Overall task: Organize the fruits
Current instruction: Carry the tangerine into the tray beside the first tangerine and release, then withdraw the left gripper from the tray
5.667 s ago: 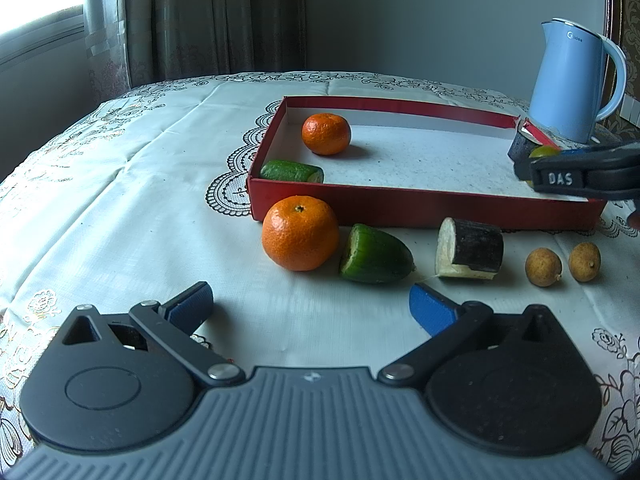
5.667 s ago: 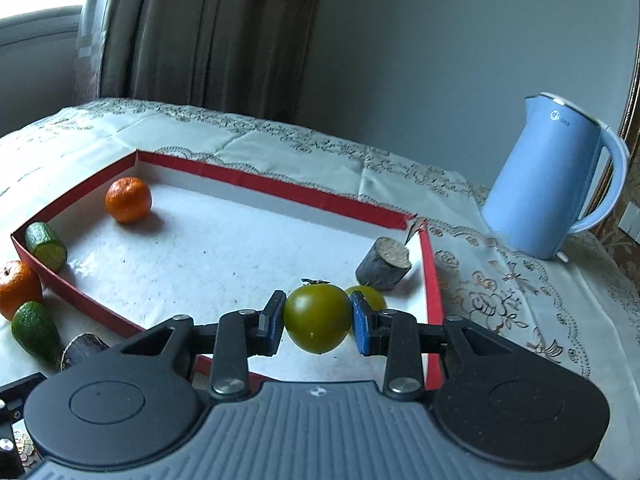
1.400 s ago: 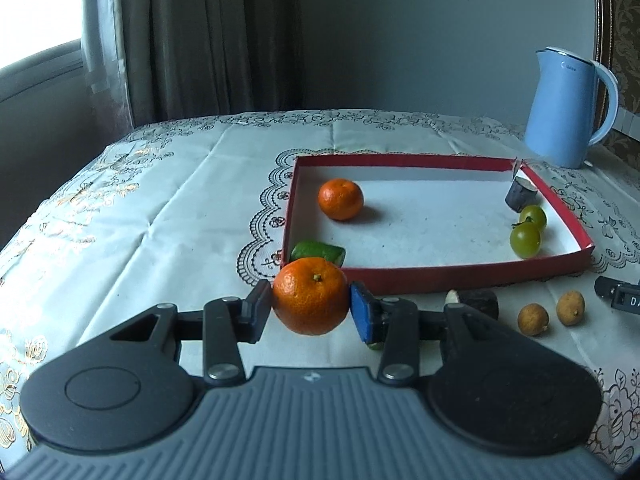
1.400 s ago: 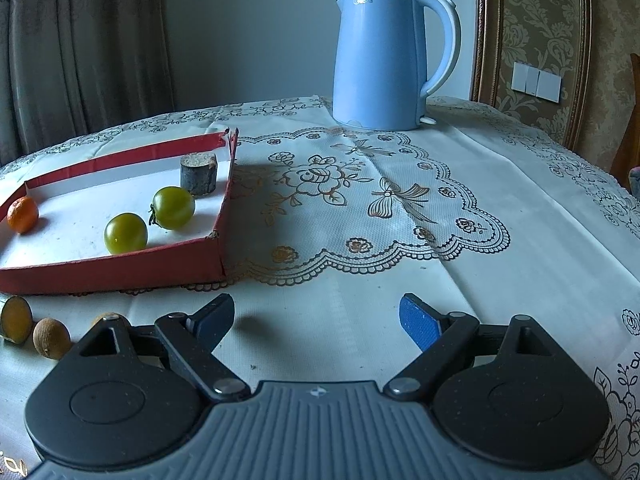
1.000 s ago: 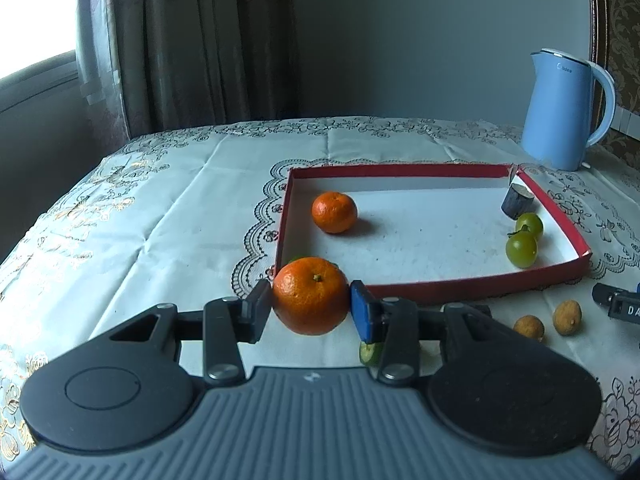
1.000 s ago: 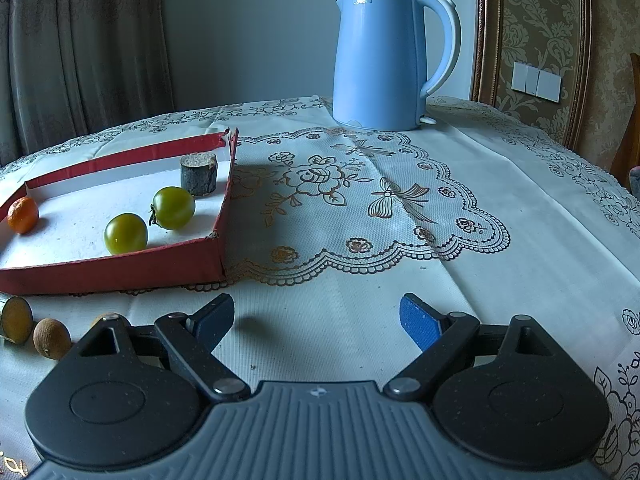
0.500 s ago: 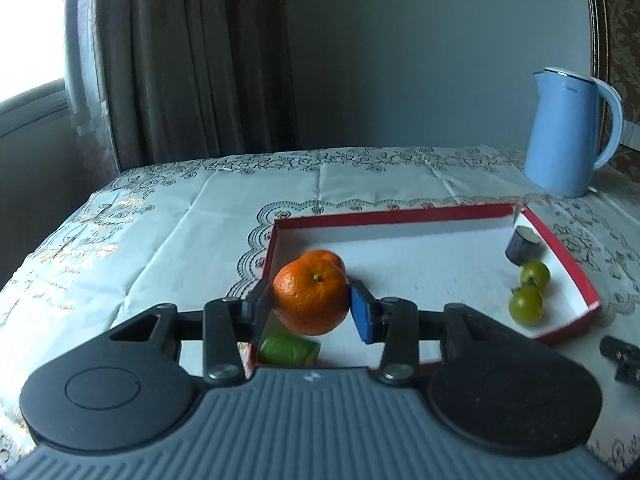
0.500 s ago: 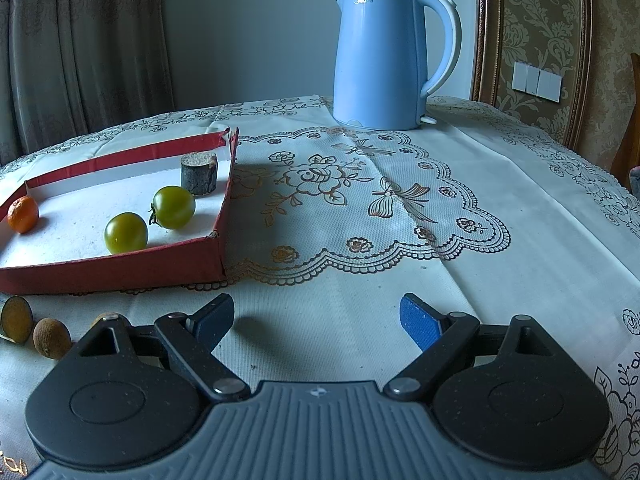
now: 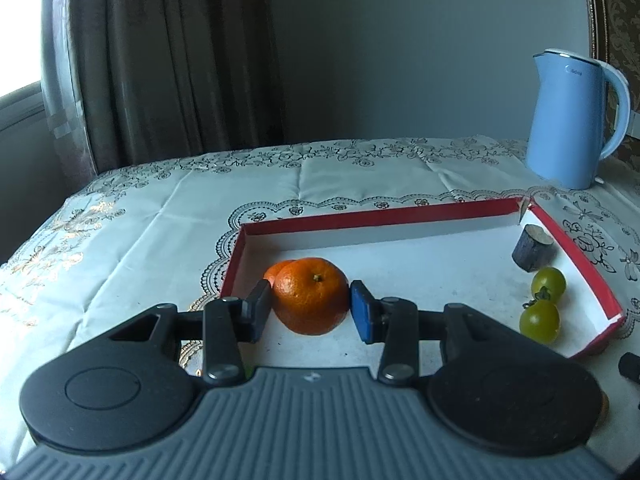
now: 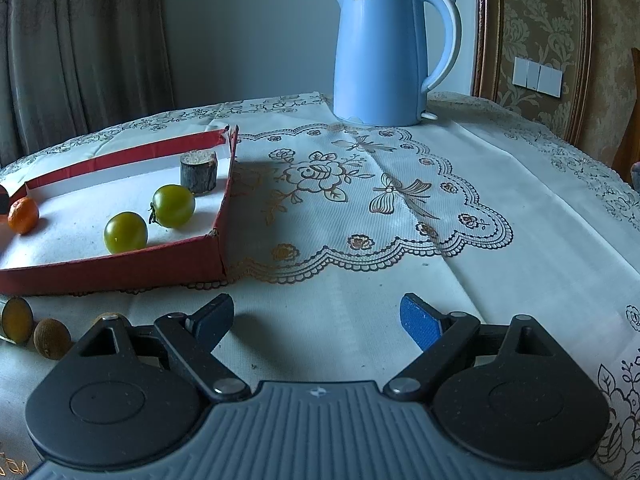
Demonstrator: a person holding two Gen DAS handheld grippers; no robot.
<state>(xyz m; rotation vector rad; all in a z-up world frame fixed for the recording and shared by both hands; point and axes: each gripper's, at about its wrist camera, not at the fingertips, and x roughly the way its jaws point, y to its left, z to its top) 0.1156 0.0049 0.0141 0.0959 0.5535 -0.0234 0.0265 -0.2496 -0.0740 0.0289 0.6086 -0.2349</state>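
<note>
My left gripper (image 9: 311, 307) is shut on a large orange (image 9: 311, 301) and holds it over the left end of the red tray (image 9: 376, 216). A smaller orange (image 9: 275, 273) lies in the tray just behind it, mostly hidden. Two green tomatoes (image 9: 539, 322) and a dark wood stub (image 9: 533, 252) sit at the tray's right end. My right gripper (image 10: 317, 317) is open and empty above the tablecloth, right of the tray (image 10: 108, 264). In the right wrist view the tomatoes (image 10: 125, 232), stub (image 10: 198, 171) and small orange (image 10: 23, 215) lie in the tray.
A blue kettle (image 10: 382, 52) stands at the back of the table, also in the left wrist view (image 9: 568, 118). Two brown longans (image 10: 51, 338) and a cut cucumber piece (image 10: 16, 319) lie on the cloth in front of the tray. A chair back (image 10: 532, 40) stands at the right.
My left gripper closed on the large orange, lifted it and carried it forward over the tray. My right gripper released the green tomato in the tray earlier and has stayed still, open.
</note>
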